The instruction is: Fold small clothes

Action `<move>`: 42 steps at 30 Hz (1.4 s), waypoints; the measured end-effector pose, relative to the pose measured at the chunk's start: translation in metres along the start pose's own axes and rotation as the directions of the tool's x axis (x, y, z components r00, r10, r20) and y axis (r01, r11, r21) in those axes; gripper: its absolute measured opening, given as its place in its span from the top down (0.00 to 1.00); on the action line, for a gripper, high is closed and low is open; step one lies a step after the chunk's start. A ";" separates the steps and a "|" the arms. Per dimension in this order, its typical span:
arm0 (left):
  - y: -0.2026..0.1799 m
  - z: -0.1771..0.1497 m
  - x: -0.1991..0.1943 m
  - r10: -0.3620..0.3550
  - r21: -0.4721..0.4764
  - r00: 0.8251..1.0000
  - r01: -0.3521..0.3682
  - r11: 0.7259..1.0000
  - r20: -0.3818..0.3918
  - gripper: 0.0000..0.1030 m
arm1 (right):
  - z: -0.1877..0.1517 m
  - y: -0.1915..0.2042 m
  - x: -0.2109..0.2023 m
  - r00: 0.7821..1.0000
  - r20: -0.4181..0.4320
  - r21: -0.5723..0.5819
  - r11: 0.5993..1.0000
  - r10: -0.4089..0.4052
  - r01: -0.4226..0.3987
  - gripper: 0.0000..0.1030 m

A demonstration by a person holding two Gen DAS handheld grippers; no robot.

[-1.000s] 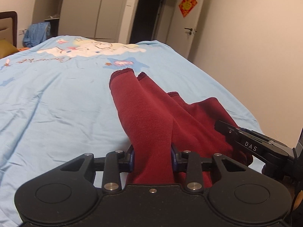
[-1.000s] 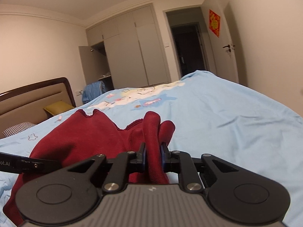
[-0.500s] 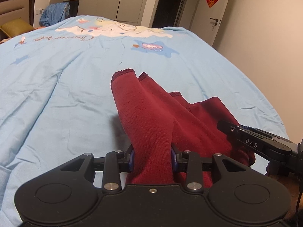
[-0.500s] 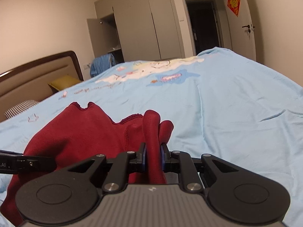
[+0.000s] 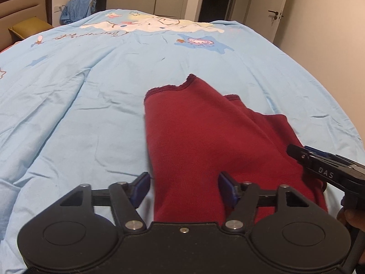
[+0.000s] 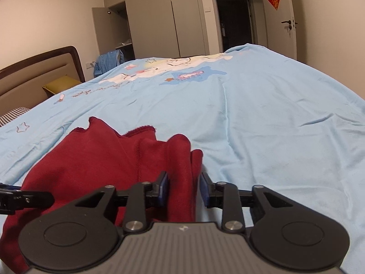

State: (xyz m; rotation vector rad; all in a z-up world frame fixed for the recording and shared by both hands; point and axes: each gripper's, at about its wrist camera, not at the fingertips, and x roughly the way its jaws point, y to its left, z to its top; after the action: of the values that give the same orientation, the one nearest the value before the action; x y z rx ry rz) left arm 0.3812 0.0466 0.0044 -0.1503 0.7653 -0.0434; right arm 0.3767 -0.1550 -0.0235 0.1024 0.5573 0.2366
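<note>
A dark red knit garment [image 5: 205,137] lies folded on the light blue bedspread [image 5: 79,114]. My left gripper [image 5: 184,189] is open, its blue pads apart on either side of the garment's near edge. In the right wrist view the same garment [image 6: 102,159] lies low and to the left. My right gripper [image 6: 184,187] has its jaws partly apart around a bunched fold of the red cloth, loose on it. The right gripper also shows at the right edge of the left wrist view [image 5: 324,169].
The bed has a brown headboard [image 6: 34,75] and a yellow pillow [image 6: 59,86] at the left. Wardrobes [image 6: 159,22], a dark doorway [image 6: 235,20] and a white door [image 6: 282,20] stand beyond the bed. Blue clothing [image 5: 77,9] hangs at the far left.
Both grippers have opened and let go of the red garment. The cloth has dropped and spread flat on the bedspread. Both cameras tilted down toward the bed.
</note>
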 end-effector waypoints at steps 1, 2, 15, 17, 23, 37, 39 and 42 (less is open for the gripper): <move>0.001 -0.002 -0.001 0.004 -0.002 1.000 -0.004 1.000 0.001 0.25 | -0.002 -0.001 -0.001 1.000 -0.001 -0.002 1.000 -0.006 0.006 0.59; 0.002 -0.003 -0.003 0.007 -0.006 1.000 -0.007 1.000 0.001 0.23 | -0.004 -0.003 -0.002 1.000 -0.002 -0.003 1.000 -0.011 0.011 0.55; 0.004 -0.027 -0.042 0.042 -0.043 0.999 -0.041 0.998 0.033 0.05 | -0.026 -0.024 -0.031 0.994 0.029 0.005 0.994 -0.109 0.109 0.26; 0.002 -0.032 -0.051 0.042 -0.046 0.998 -0.040 0.998 0.041 0.04 | -0.027 -0.026 -0.040 0.993 0.039 0.017 0.994 -0.110 0.109 0.22; -0.003 -0.047 -0.079 0.041 -0.059 0.995 -0.036 0.998 0.090 0.01 | -0.030 -0.021 -0.080 0.988 0.106 0.014 0.994 -0.111 0.110 0.11; -0.011 -0.092 -0.142 0.053 -0.029 0.976 -0.048 0.998 0.210 0.01 | -0.052 0.017 -0.170 0.972 0.231 -0.059 0.996 -0.049 0.064 0.00; -0.009 -0.103 -0.147 0.053 -0.033 0.976 -0.047 0.998 0.213 0.01 | -0.060 0.023 -0.179 0.972 0.230 -0.061 0.996 -0.042 0.058 0.00; -0.006 -0.119 -0.154 0.049 -0.041 0.972 -0.040 0.998 0.230 0.01 | -0.074 0.030 -0.191 0.972 0.230 -0.073 0.996 -0.038 0.056 0.00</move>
State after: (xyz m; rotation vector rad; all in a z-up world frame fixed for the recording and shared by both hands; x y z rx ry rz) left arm 0.1878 0.0407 0.0271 -0.1694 0.5370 0.0304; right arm 0.1744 -0.1712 0.0169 0.0392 0.3200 0.1972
